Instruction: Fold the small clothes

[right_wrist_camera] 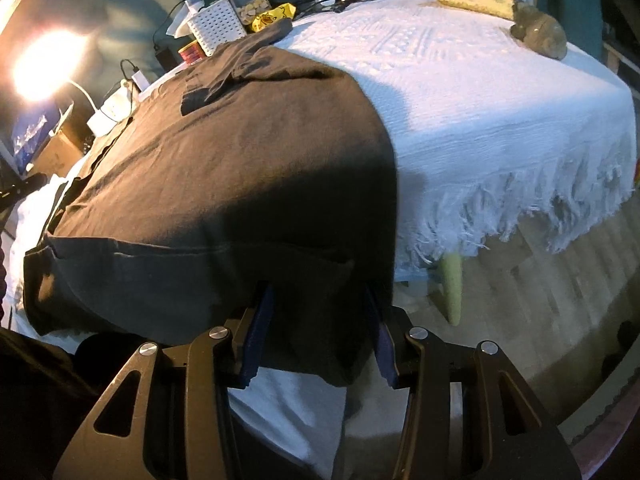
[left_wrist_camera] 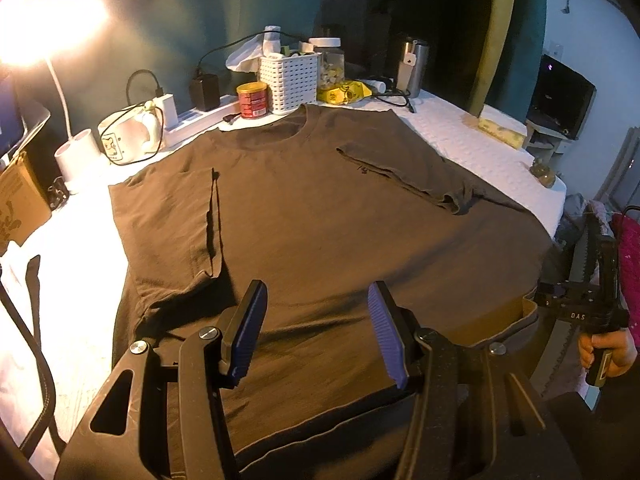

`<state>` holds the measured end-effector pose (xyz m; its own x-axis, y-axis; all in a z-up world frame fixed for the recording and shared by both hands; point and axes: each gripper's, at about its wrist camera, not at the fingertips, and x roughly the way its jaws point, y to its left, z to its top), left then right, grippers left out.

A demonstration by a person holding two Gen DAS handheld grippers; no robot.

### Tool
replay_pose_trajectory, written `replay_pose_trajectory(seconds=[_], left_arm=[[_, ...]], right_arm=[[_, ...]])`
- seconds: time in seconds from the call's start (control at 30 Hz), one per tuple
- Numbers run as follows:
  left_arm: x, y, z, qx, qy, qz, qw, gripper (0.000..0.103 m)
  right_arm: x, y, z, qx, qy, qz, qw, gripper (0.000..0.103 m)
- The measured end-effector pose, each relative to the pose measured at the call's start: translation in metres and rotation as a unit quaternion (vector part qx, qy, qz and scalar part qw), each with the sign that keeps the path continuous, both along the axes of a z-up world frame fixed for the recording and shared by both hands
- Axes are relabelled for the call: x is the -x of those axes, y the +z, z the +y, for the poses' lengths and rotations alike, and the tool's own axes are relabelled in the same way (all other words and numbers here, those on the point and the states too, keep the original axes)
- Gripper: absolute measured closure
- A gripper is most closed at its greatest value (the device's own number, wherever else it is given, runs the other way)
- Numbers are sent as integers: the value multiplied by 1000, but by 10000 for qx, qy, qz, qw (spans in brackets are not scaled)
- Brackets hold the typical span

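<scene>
A dark brown T-shirt (left_wrist_camera: 320, 208) lies flat on the white tablecloth (left_wrist_camera: 480, 148), collar at the far side, with both sleeves folded inward. My left gripper (left_wrist_camera: 316, 300) hovers open over the shirt's near part, and nothing sits between its blue pads (left_wrist_camera: 248, 332). In the right wrist view the shirt (right_wrist_camera: 220, 160) hangs over the table's near edge. Its lower right corner drapes between the fingers of my right gripper (right_wrist_camera: 318, 292) and hides their tips. The jaws stand apart and the pads do not press the cloth. A hand (left_wrist_camera: 608, 352) holds that gripper at the far right.
Along the back stand a bright lamp (left_wrist_camera: 52, 12), a white mug (left_wrist_camera: 128, 136), a power strip (left_wrist_camera: 200, 120), a red can (left_wrist_camera: 251, 100), a white basket (left_wrist_camera: 290, 80), a jar (left_wrist_camera: 330, 60) and a yellow packet (left_wrist_camera: 346, 92). The fringed cloth edge (right_wrist_camera: 540, 208) drops to wooden floor (right_wrist_camera: 560, 300).
</scene>
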<state>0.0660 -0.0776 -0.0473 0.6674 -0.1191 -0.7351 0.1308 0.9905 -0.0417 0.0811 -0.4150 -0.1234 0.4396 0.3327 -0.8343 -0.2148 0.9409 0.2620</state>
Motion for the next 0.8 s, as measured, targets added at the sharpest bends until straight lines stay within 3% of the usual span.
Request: replay_pose_trajectory(seconds=[0.03,0.1,0.13,0.5,0.8], left_arm=[[0,0,1,4,-1,15,10000,50],[0,0,2,-7,7,-1,10000,50],[1,1,3,-14,17,-15,10000,50],[16,5,38,45,372,-160,9992,50],[45,6,83,133,882,-257,9957,50]], right_arm=[[0,-1,2,19,35,4,10000,72],[1,-1,6,86,149,-9,9999,92],[2,0,8,115,190,-29,9997,94],[18,61,2,457,175,-729,9961,97],[15,112,23,757,304,-1315,9880,97]])
